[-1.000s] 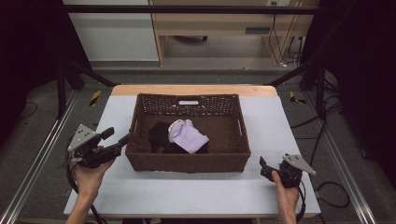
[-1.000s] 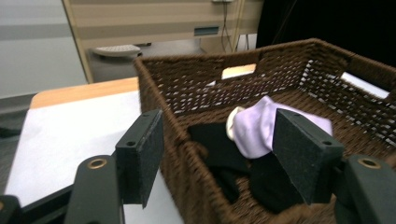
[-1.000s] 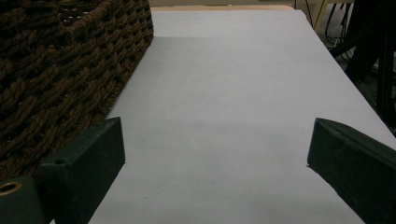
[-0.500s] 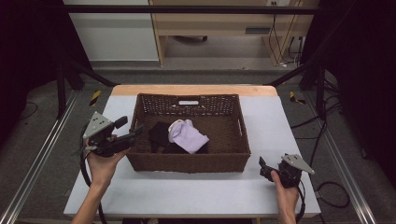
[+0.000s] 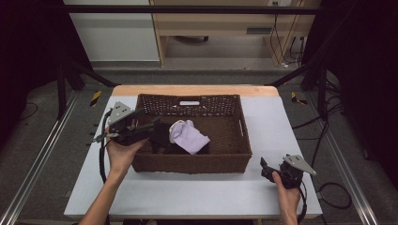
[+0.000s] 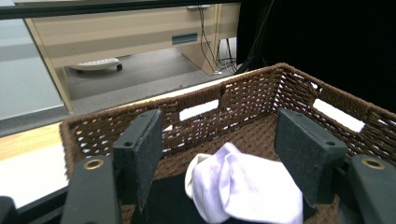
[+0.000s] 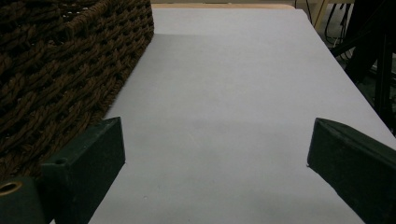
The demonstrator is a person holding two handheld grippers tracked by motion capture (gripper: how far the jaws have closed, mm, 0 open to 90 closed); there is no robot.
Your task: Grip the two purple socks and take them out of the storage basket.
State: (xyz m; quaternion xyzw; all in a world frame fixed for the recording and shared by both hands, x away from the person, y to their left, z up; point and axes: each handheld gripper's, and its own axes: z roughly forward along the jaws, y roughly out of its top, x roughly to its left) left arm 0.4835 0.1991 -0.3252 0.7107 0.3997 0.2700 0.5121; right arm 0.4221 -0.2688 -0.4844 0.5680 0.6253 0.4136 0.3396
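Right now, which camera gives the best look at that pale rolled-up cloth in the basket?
The left gripper view: the pale cloth lies close up between its open jaws. The high view shows it small inside the basket; the right gripper view faces the table instead.

Each hand holds a black two-jaw gripper, the left gripper (image 5: 149,126) and the right gripper (image 5: 264,168) alike topped by a grey three-cornered plate and trailing a black cable. Seen close, the left gripper (image 6: 219,154) has flat, rectangular, matte black pads with small holes, and a brass-ringed screw hole sits on each jaw arm. The forearms are bare, without sleeves.
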